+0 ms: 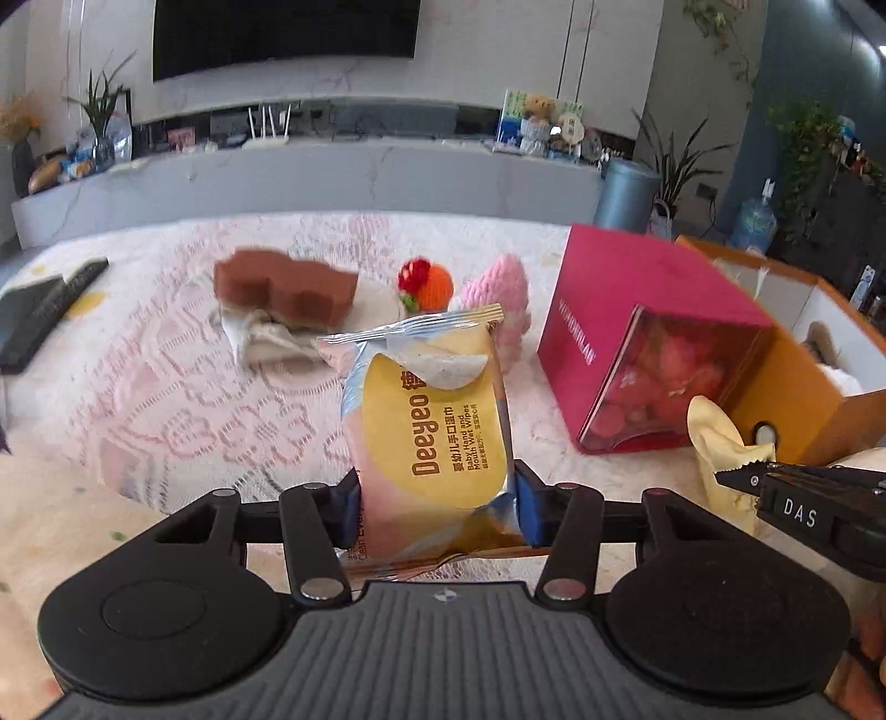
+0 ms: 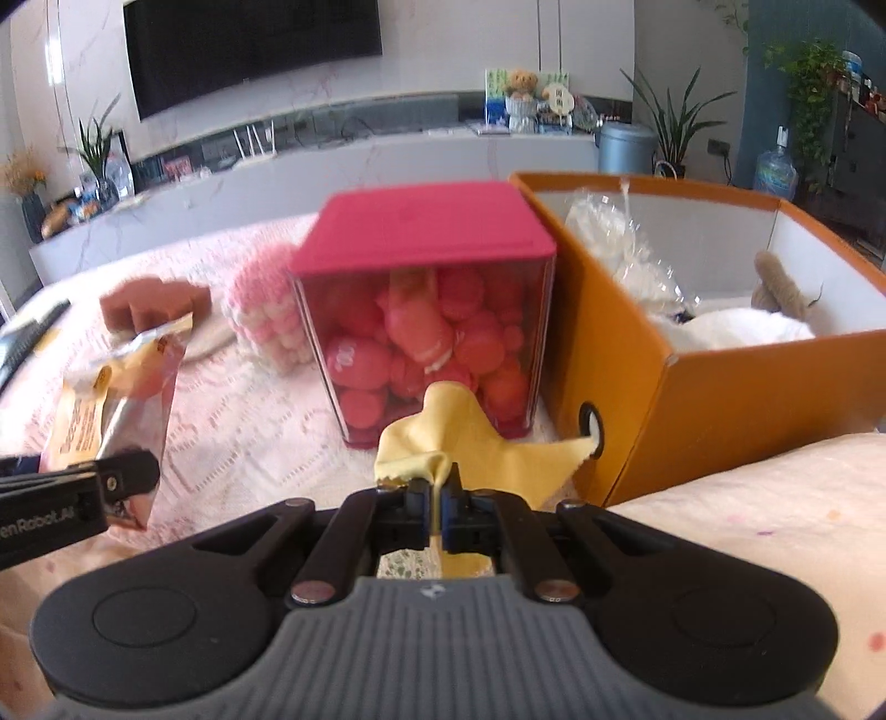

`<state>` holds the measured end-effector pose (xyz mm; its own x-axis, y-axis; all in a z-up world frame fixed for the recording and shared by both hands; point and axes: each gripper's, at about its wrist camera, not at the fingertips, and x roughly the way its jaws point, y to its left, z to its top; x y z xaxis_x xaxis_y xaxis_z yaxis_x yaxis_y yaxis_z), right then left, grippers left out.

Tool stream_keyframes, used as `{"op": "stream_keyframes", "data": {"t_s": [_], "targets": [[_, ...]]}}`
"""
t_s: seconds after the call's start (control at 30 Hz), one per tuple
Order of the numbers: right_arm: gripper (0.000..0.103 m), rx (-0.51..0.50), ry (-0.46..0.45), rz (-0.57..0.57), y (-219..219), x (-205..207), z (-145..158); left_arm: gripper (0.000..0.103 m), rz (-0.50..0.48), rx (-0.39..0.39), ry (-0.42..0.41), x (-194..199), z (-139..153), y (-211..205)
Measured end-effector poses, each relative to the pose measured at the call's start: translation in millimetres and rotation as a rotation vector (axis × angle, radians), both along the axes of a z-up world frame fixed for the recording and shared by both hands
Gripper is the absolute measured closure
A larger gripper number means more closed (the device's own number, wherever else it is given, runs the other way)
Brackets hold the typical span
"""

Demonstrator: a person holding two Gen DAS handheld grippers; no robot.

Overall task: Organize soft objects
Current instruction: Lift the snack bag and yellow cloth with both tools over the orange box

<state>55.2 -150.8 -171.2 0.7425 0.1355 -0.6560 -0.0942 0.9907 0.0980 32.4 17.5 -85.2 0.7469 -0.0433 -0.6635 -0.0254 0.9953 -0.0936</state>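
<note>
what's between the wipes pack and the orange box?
The pink-lidded clear box of pink balls, standing beside the orange box; wipes pack at left. Right wrist view shows it best.

Close wrist views, shared pink box (image 1: 637, 310)

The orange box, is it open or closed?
Open. The orange box has no lid on, and white soft things show inside.

1. Big dark TV (image 2: 252, 47) hangs on a pale marble-look wall (image 1: 498, 50).
2. Long low grey console (image 1: 310, 177) runs below it.
3. Leafy potted plants (image 2: 662, 124) beside a blue-grey wall, bright daylight throughout.
</note>
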Motion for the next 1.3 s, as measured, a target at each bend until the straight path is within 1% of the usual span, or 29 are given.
{"op": "stream_keyframes", "data": {"t_s": [0.13,0.33,0.43,0.57,0.67,0.83,0.93,1.03,1.1,1.17,1.23,1.3], "targets": [[0.103,0.036,-0.035,0.012,-6.9,-12.7,19.6,0.044,-0.008,-0.030,-0.016,-9.7,21.9,1.1],[0.103,0.035,-0.102,0.066,-11.1,-30.6,56.7,0.044,-0.037,-0.098,-0.015,-21.7,53.7,-1.8],[0.103,0.044,-0.115,0.086,-18.9,-33.7,76.2,0.045,-0.076,-0.113,-0.012,-25.1,69.0,-11.1],[0.103,0.055,-0.133,0.107,-36.7,-34.7,102.9,0.044,-0.152,-0.141,-0.016,-23.3,89.3,-31.0],[0.103,0.050,-0.144,0.113,-54.1,-32.7,123.9,0.044,-0.207,-0.138,-0.029,-17.4,102.9,-48.3],[0.102,0.059,-0.142,0.103,-88.9,-21.2,151.4,0.044,-0.285,-0.180,-0.045,0.6,121.5,-71.2],[0.102,0.072,-0.137,0.084,-111.9,-12.5,164.3,0.045,-0.324,-0.192,-0.059,17.6,130.0,-86.1],[0.102,0.096,-0.124,0.061,-136.8,-1.9,176.3,0.044,-0.366,-0.216,-0.053,36.9,137.2,-101.6],[0.102,0.116,-0.107,0.048,-153.0,6.7,181.9,0.044,-0.406,-0.216,-0.053,50.2,139.6,-114.3],[0.102,0.124,-0.090,0.039,-167.3,16.0,183.9,0.044,-0.448,-0.227,-0.036,64.8,139.3,-128.3],[0.102,0.109,-0.080,0.021,-177.2,24.4,184.7,0.044,-0.483,-0.241,-0.005,82.1,135.5,-144.1],[0.102,0.099,-0.065,0.014,-186.5,33.9,181.4,0.044,-0.503,-0.237,0.028,98.4,128.7,-159.9]]}}
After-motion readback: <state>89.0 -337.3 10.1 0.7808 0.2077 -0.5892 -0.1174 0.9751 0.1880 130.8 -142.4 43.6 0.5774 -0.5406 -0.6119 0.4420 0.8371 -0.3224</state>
